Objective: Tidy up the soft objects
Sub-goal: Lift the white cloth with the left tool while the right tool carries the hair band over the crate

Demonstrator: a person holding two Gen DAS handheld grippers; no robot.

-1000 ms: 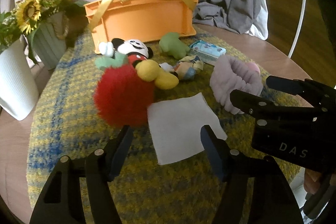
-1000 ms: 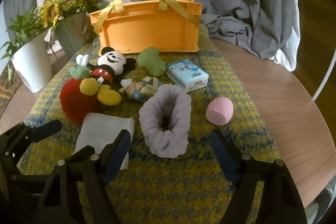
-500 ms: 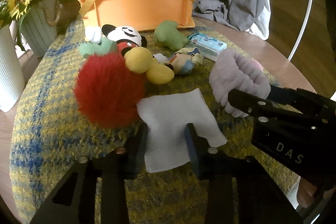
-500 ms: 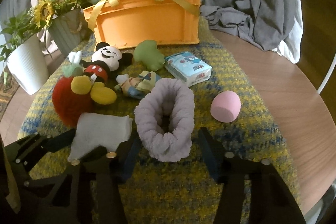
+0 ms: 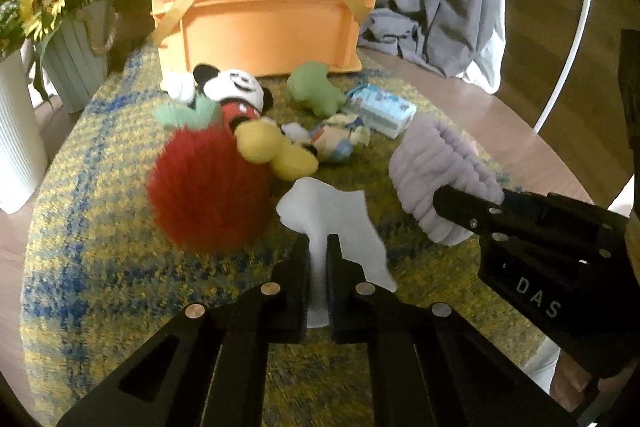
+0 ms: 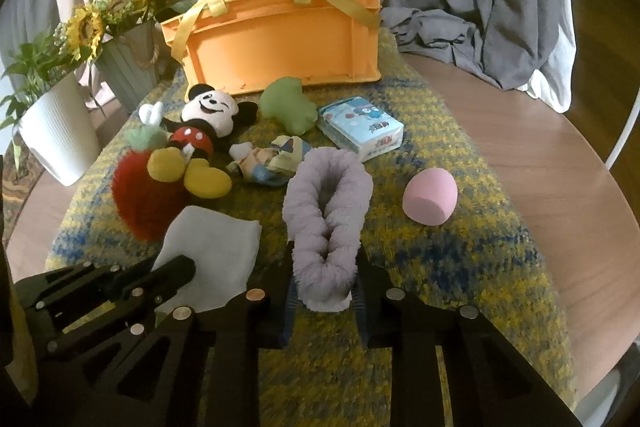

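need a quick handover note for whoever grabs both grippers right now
Left gripper: jaws shut on the white cloth, which is bunched between them, still on the mat.
Right gripper: jaws shut on the near end of the purple headband, also still on the mat.
Orange basket stands at the back of the mat; its inside is hidden.
Loose on the mat: mouse plush, red pompom, green toy, small doll, tissue pack, pink sponge.
Done: both grasps made.
Left: lift and stow both, probably in the basket, then the rest.
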